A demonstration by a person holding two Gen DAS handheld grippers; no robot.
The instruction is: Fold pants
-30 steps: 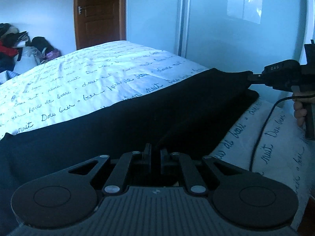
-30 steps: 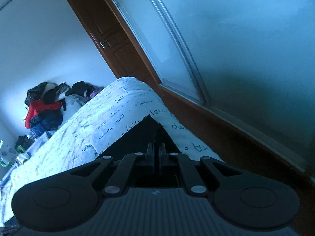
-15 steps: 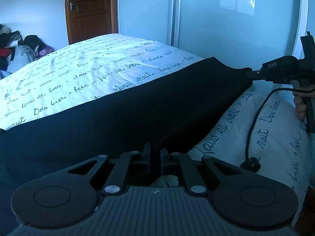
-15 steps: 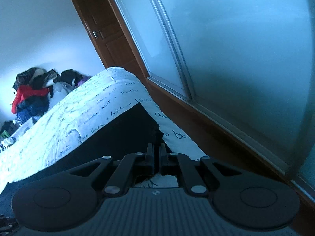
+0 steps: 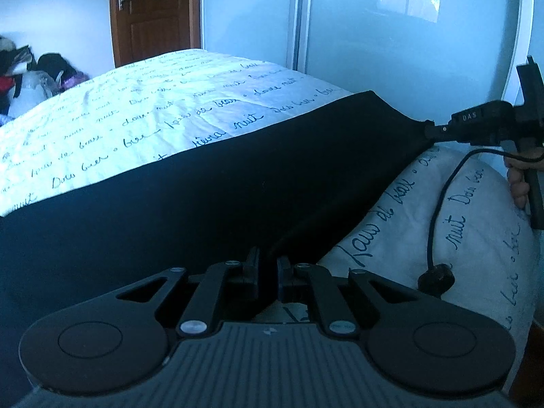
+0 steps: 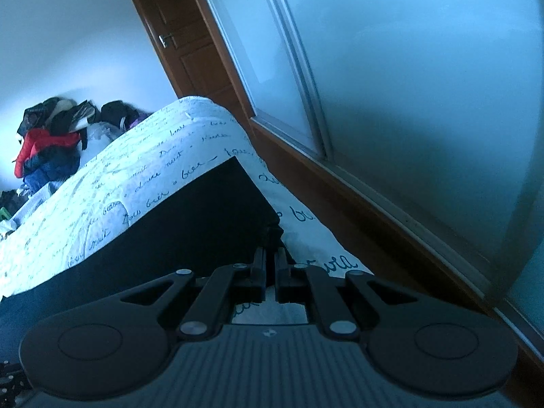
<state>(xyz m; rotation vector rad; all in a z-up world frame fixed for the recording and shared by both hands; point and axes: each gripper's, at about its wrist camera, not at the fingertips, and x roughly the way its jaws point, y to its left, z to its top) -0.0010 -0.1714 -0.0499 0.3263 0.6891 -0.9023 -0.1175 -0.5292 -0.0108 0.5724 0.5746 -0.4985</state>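
Observation:
The black pants point(image 5: 210, 190) lie stretched across a bed with a white cover printed with script. My left gripper point(image 5: 267, 265) is shut on the near edge of the pants. My right gripper point(image 6: 269, 261) is shut on a far corner of the pants point(image 6: 190, 217); in the left wrist view it point(image 5: 429, 130) pinches that corner at the right, held by a hand point(image 5: 520, 183). The cloth hangs taut between the two grippers, slightly above the cover.
The bed cover point(image 5: 142, 115) spreads to the left and behind. A black cable with a plug point(image 5: 437, 277) hangs from the right gripper onto the cover. A sliding wardrobe point(image 6: 408, 85) and wooden door point(image 5: 153, 13) stand behind. A clothes pile point(image 6: 51, 146) lies far left.
Both grippers have moved with the pants, drawing them flatter and lower over the bed. The folded layer under the right corner no longer shows. Both stay shut on the cloth.

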